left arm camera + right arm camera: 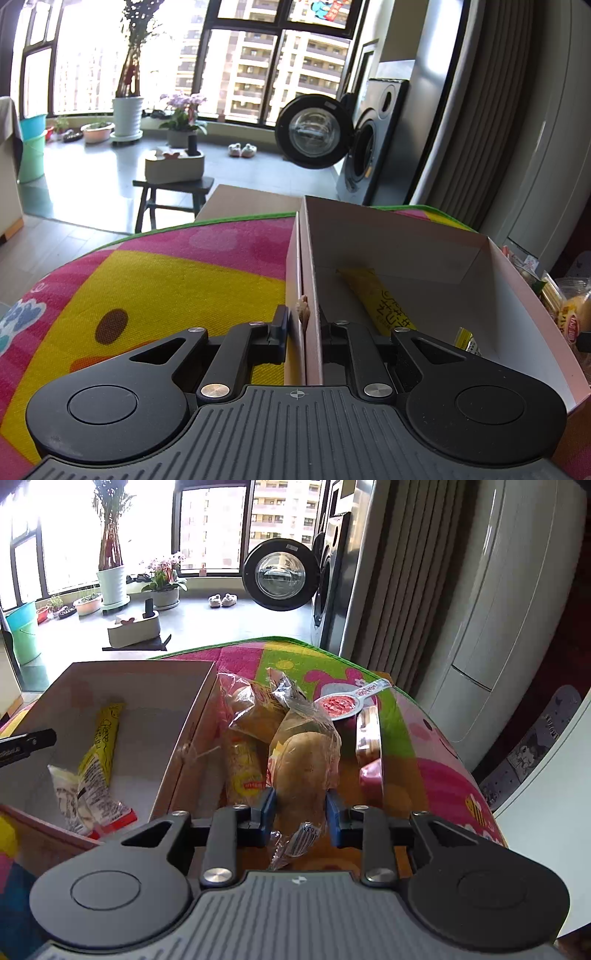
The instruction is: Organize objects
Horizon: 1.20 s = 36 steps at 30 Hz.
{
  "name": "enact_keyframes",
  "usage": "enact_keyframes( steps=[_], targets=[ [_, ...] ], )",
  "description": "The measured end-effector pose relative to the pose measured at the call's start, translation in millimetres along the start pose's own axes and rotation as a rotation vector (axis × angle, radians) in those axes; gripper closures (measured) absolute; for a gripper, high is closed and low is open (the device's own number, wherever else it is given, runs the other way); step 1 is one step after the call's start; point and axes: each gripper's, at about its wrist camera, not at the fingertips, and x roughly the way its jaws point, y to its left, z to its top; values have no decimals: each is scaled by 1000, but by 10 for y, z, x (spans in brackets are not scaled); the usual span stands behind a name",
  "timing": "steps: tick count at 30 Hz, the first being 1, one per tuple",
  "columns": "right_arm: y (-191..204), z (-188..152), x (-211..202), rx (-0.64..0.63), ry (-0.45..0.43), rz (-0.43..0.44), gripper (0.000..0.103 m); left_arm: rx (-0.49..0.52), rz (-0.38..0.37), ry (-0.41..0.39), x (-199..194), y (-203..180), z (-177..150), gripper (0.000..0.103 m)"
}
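We're steadying box with left gripper, jaws pinching its side wall, one finger outside, one inside. Right gripper closing on bagged bread roll, blue pads hugging both sides. Looks like wrapper's slippery, so we're thinking lift straight up, clear box rim, then drop in gently. Roll sitting right between pads, atop snack pile just beside box on mat. Yellow cheese stick already lying inside box.
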Motion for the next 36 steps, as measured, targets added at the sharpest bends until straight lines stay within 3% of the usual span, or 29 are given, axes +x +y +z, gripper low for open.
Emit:
enact_keyframes(
  steps=[12, 16, 24, 26, 28, 36],
  targets=[
    [-41, -555, -475, 15, 61, 2, 80, -1, -1, 0, 1, -4, -6, 88],
    [-152, -703, -580, 50, 77, -21, 85, -1, -1, 0, 4, 4, -6, 88],
    [-359, -819, -695, 99, 81, -84, 83, -1, -1, 0, 4, 4, -7, 88],
    [-380, -806, -721, 93, 71, -100, 79, -1, -1, 0, 4, 4, -8, 88],
    [-389, -794, -759, 85, 61, -110, 61, -1, -1, 0, 4, 4, -8, 88],
    [-424, -772, -871, 48, 25, -136, 35, 0, -1, 0, 6, 6, -7, 88]
  ],
)
